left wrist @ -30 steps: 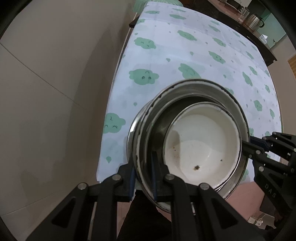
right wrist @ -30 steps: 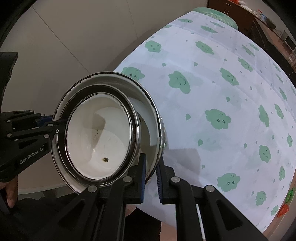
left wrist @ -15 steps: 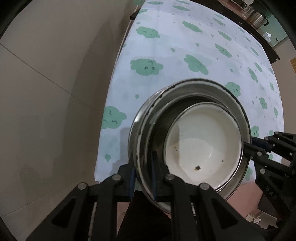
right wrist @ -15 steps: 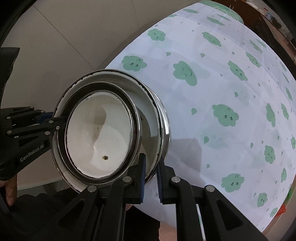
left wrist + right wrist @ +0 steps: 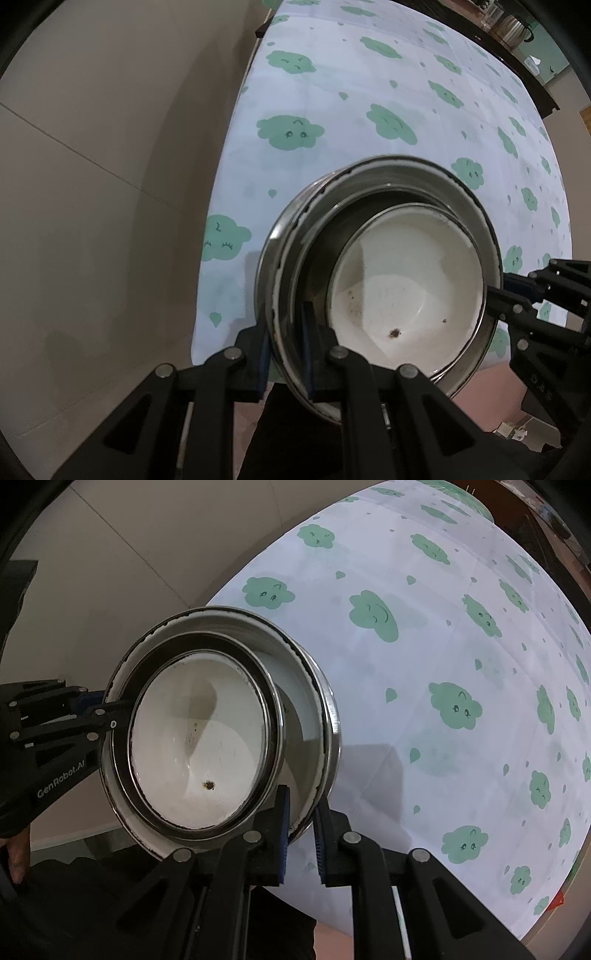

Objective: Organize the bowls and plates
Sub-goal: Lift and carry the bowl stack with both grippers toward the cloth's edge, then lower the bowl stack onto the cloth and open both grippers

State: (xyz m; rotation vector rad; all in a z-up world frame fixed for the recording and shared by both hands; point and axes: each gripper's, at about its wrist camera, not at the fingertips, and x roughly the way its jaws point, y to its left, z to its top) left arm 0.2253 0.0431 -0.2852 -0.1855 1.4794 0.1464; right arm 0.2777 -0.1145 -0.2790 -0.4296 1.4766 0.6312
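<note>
Beige wall (image 5: 92,184) to the left, bench (image 5: 369,92) under a pale cloth with green cloud faces; kettle (image 5: 511,27) far back by the dark edge. Nested bowl stack (image 5: 376,288) held off the bench, over its near edge, tilted toward the cameras: steel outer bowl (image 5: 328,716), white bowl (image 5: 199,742) seated inside and shifted to one side, dark speck and faint residue on its floor. Left gripper (image 5: 284,339) closed on the stack rim, one finger outside the steel wall, the other inside. Right gripper (image 5: 299,823) likewise pinched on the opposite rim, blue pads nearly together with only the thin rim between. Each gripper visible in the other's view at the far side of the stack. Likely handling: steel rigid, light, smooth and slippery under the pads; white bowl probably enamel or ceramic, prone to chipping and loose in its seat, so apt to slide or rattle if tilted further. Best hold judged to be the rim at two opposite points, as now, kept level before setting down flat on the cloth
</note>
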